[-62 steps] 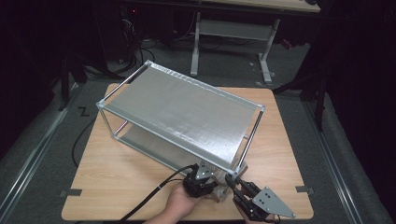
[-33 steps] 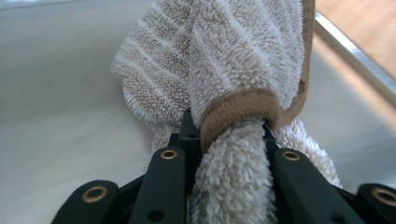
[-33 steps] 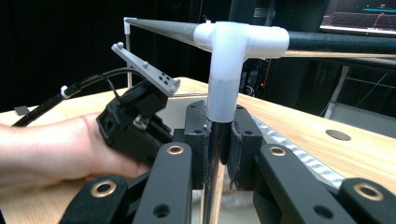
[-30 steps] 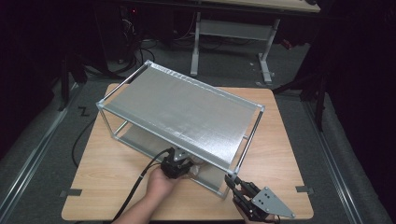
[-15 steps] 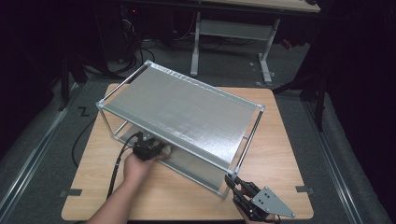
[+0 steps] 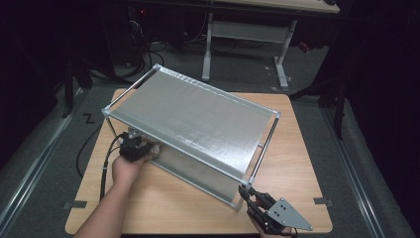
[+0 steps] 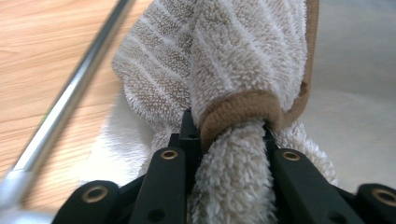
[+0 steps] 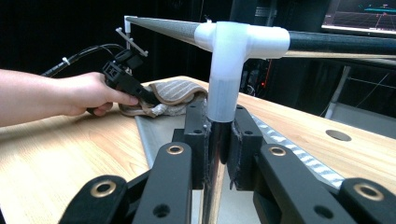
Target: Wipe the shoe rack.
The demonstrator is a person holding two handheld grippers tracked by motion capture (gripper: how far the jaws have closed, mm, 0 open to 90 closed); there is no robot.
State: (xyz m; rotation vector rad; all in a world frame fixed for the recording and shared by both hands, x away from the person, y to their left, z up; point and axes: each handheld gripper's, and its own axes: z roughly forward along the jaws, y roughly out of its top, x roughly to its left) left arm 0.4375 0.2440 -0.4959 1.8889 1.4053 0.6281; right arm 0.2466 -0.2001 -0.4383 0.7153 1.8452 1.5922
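Left jaws (image 7: 219,140) clamped on a bunched striped towel (image 7: 224,60) spread straight ahead over the rack's lower shelf (image 7: 355,93), right jaws (image 8: 217,140) pinched on the rack's near corner post (image 8: 215,154).

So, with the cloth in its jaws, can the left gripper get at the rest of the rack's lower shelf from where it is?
Probably yes. The left gripper, shut on the cloth, works in the open gap under the top shelf; the lower shelf looks bare. The right gripper clamps the corner post, well clear.
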